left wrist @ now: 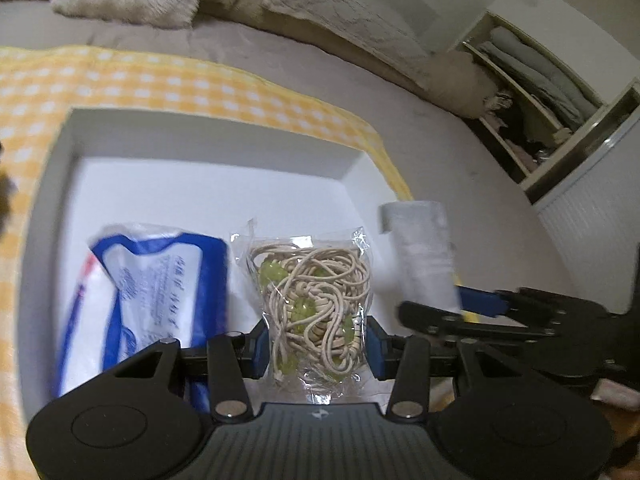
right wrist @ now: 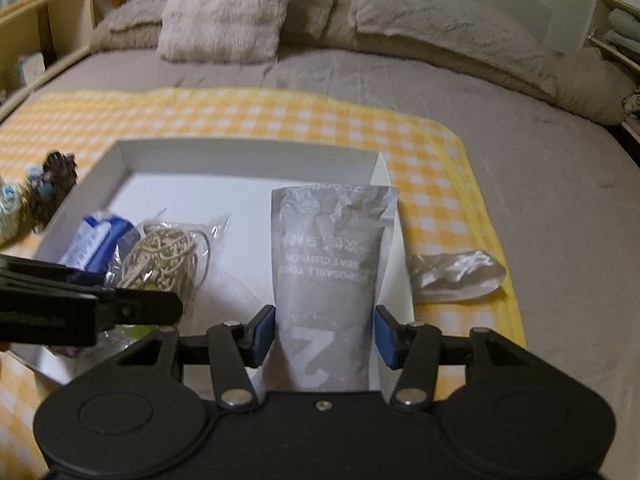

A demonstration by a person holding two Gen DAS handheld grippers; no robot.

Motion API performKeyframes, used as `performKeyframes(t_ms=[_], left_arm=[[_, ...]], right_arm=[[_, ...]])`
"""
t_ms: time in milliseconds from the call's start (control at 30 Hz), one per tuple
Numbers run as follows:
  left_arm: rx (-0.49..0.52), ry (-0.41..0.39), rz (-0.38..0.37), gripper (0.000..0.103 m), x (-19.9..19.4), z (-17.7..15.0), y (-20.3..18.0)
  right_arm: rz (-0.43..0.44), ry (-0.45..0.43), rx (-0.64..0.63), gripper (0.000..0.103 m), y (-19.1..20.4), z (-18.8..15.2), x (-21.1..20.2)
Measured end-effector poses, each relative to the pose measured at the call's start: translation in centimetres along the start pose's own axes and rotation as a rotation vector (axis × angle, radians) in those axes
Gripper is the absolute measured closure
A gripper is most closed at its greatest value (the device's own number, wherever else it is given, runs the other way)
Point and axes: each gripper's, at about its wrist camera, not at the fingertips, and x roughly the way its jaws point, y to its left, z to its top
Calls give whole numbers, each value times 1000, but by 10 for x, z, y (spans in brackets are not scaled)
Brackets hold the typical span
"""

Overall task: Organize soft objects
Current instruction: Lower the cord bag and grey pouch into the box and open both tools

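Note:
My left gripper [left wrist: 318, 346] is shut on a clear bag of beige cord with green beads [left wrist: 316, 292], held over the near part of an open white box [left wrist: 208, 128]. A blue-and-white packet [left wrist: 152, 280] lies in the box to the bag's left. My right gripper [right wrist: 324, 336] is shut on a grey packet printed "seat cushion" [right wrist: 328, 264], which stands upright above the box's right side [right wrist: 380, 176]. The same grey packet [left wrist: 424, 248] shows at the right of the left wrist view. The cord bag [right wrist: 168, 256] and a left gripper finger [right wrist: 140, 312] show at the left of the right wrist view.
The box sits on a yellow checked cloth [right wrist: 280, 116] spread over a grey bed. A crumpled clear bag [right wrist: 456, 276] lies on the cloth right of the box, and small dark items [right wrist: 52, 184] left of it. Furry pillows [right wrist: 224, 8] line the headboard; open shelves [left wrist: 540, 92] stand beyond the bed.

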Motion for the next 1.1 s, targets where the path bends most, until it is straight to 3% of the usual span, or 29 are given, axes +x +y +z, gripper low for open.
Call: performKeyframes(t_ms=[167, 267, 367, 767, 1100], left_arm=[[-31, 42, -70, 52, 9, -6, -11], [-61, 52, -64, 37, 13, -10, -13], [-69, 39, -60, 29, 11, -8, -14], [-51, 20, -54, 29, -15, -9, -17], [21, -26, -40, 27, -54, -14, -31]], right_arm=[[1, 9, 11, 45, -5, -6, 4], [12, 36, 36, 39, -9, -10, 6], [27, 60, 95, 36, -15, -12, 7], [14, 21, 144, 32, -24, -15, -16], [35, -87, 169, 32, -33, -23, -65]])
